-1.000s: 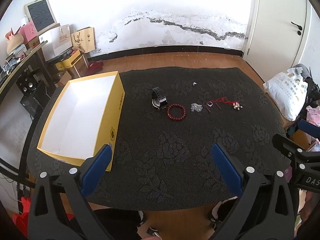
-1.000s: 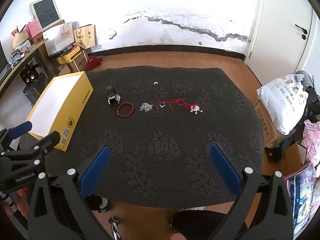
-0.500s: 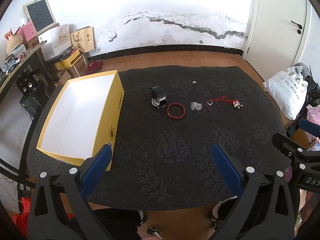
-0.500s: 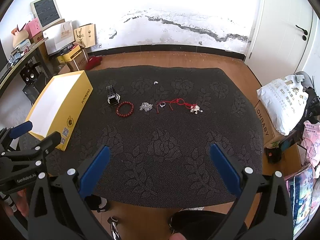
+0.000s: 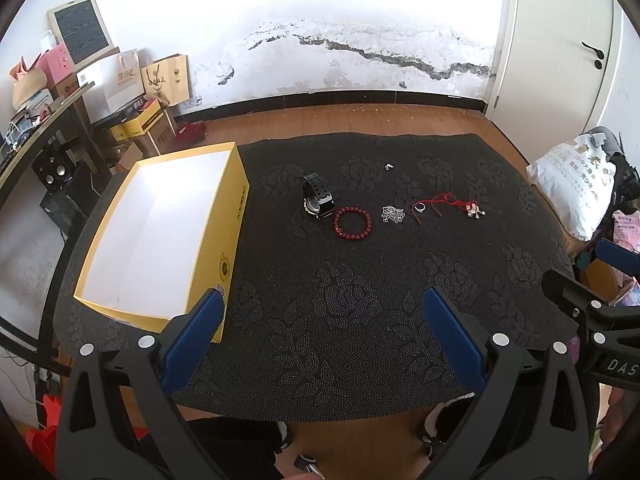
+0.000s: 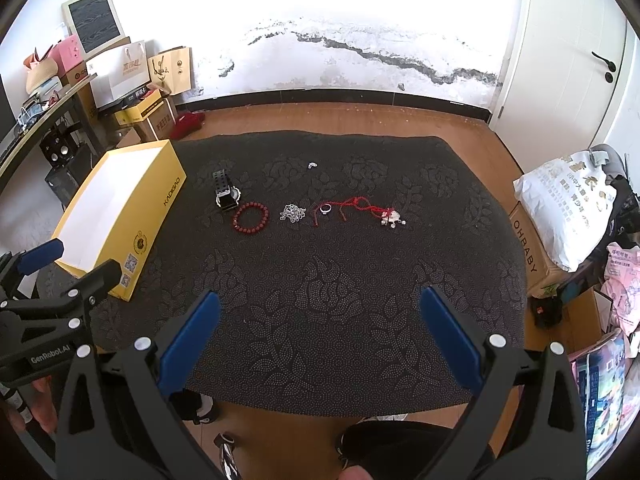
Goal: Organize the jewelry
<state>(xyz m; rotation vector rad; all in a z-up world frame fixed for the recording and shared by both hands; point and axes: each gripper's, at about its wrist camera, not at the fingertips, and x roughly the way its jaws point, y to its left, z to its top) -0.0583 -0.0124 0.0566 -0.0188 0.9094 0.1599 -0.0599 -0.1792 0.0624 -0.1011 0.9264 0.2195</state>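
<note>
Dark floral mat (image 5: pixel 360 320) over a table, wood floor and stained white wall behind; yellow box (image 5: pixel 160 232), open and white inside, along the mat's left edge. Across the middle toward the far edge, in a row: black watch (image 5: pixel 318 200), red bead bracelet (image 5: pixel 353 219), silver chain (image 5: pixel 392 214), ring (image 5: pixel 419 207), red cord with charm (image 5: pixel 452 202). Left gripper (image 5: pixel 320 336) and right gripper (image 6: pixel 318 332) both spread wide above the near edge, holding nothing.

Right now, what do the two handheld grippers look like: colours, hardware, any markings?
Both are black plastic frames with silver screw heads and flat blue pads on the fingers. The left gripper reads "GenRobot.AI" in white, seen from the right wrist view; the right gripper shows white "DAS", cut off, in the left wrist view. No cables are visible.
</note>
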